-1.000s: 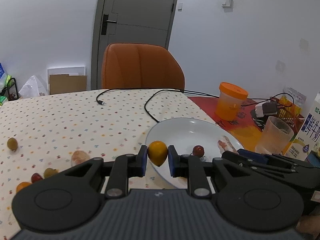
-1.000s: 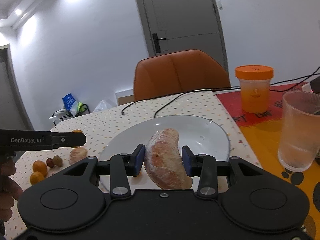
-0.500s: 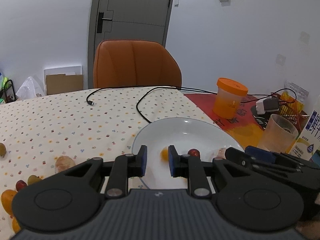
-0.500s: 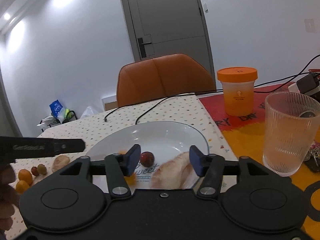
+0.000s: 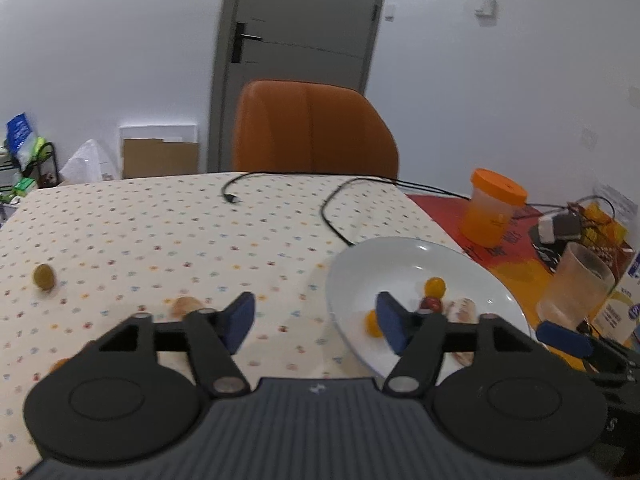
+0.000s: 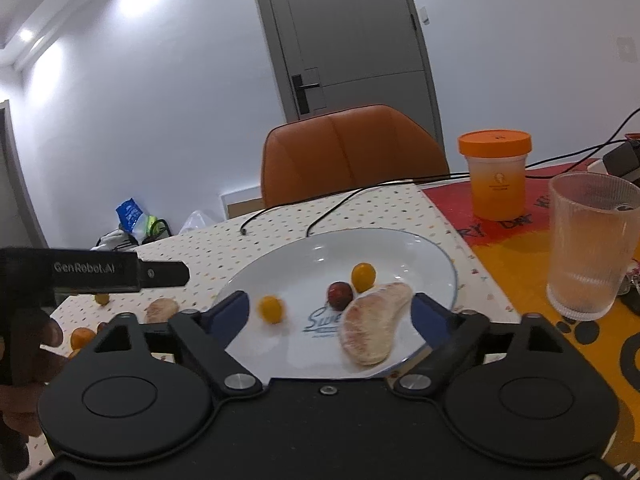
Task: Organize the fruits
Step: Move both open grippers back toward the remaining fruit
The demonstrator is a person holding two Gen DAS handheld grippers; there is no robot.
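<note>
1. Both grippers had let go since a second earlier: the left gripper (image 5: 314, 316) no longer pinched the small yellow fruit, and the right gripper (image 6: 330, 312) no longer clamped the peeled pomelo segment (image 6: 374, 326).
2. Jaws on each tool stood wide apart, with nothing between them.
3. On the white plate (image 6: 436, 260) lay the pomelo segment at the near right, a dark red fruit (image 6: 340, 294) just beside its far end, one orange-yellow fruit (image 6: 363, 276) a little farther back, and a second yellow fruit (image 6: 271, 309) apart on the left, blurred.
4. Blue script on the plate began "Swe"; the rest was hidden by the segment.
5. Left of the plate, on the dotted tablecloth (image 5: 160, 232), another pale pomelo piece (image 5: 186, 307) rested near the left tool's finger, and an olive-green fruit (image 5: 43, 277) sat far off to the left.
6. More small orange fruits (image 6: 82, 337) lay at the near left in the right wrist view.
7. White lettering "GenRobot.AI" ran along the side of the left tool as seen from the right wrist view, with a hand (image 6: 24, 356) wrapped around its grip.
8. To the right stood an orange-lidded jar (image 6: 496, 174) and a ribbed glass (image 6: 590, 244), on a red and orange mat with partly readable letters.
9. A black cable (image 5: 336, 208) trailed across the far side of the table.
</note>
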